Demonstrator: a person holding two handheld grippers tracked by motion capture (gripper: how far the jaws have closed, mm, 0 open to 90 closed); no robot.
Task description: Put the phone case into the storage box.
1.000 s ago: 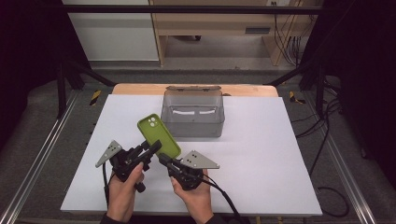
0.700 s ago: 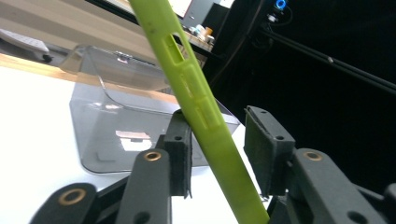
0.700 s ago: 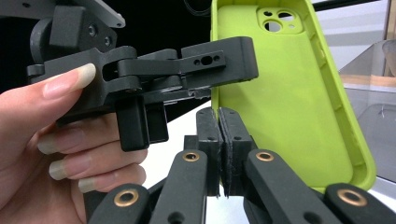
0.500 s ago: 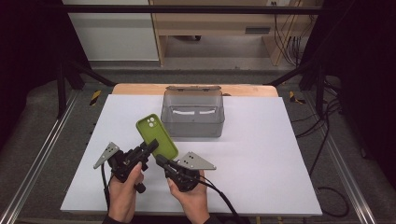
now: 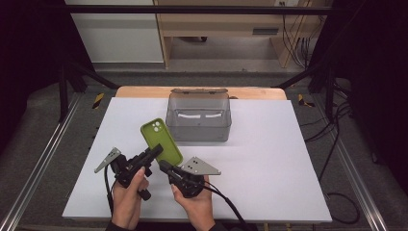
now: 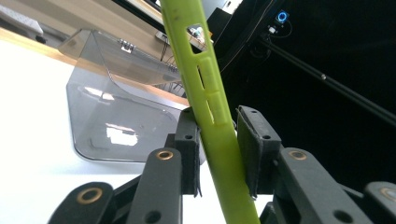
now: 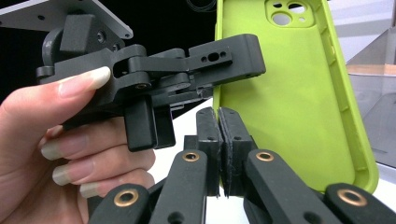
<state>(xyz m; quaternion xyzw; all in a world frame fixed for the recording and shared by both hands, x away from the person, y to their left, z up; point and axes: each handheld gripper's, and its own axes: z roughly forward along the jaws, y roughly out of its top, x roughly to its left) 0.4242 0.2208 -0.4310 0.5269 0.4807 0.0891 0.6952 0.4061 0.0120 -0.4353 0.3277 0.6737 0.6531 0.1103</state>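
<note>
White table w/ a smoky clear bin at the back; green phone case is held up off the table just in front of the bin. Left gripper has just been closing, jaws around the case's edge, pads about touching; right gripper is clenched on nothing, case just behind it. Case looks light, thin, bendy, prob a bit slick, so grip the stiffer side rim low down, not the flat back.

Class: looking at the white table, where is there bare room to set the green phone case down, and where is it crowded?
Free: the white table right of the grey box and the right gripper. Crowded: front left, where both grippers meet the green phone case.
</note>
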